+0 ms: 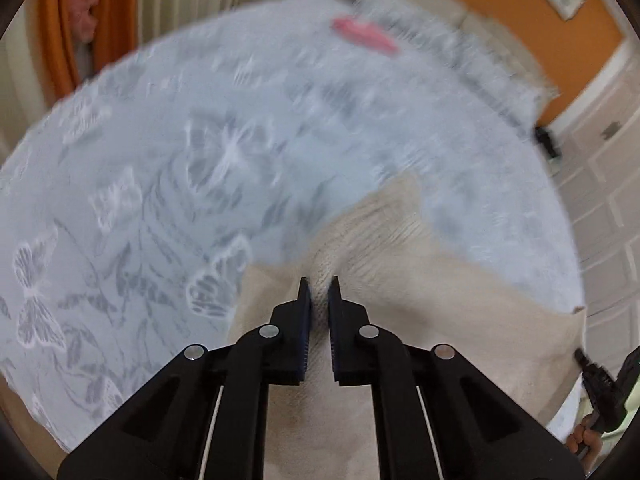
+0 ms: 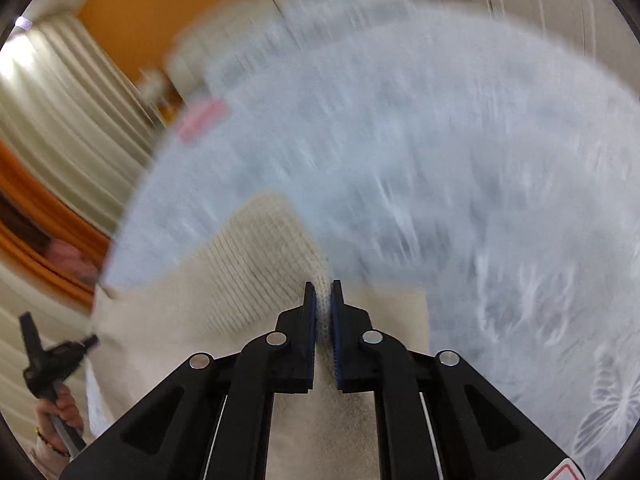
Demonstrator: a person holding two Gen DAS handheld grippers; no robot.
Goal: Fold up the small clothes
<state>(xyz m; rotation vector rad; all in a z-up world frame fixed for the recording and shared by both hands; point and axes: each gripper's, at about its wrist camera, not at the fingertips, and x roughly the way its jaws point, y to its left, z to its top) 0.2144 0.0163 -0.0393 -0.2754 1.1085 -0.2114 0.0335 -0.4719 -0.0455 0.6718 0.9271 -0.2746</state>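
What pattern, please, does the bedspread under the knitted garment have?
Pale blue bedspread printed with grey-white butterflies and leaves, clearest in the left wrist view.

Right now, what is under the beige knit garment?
The beige knit garment lies on the pale blue butterfly-print bedspread, which shows all around it. Whatever sits directly beneath the knit is covered.

Bed (image 1: 200, 128) with pale blue butterfly-print cover, cream knitted garment (image 1: 400, 240) and blurred pink item (image 1: 364, 36) lying on it
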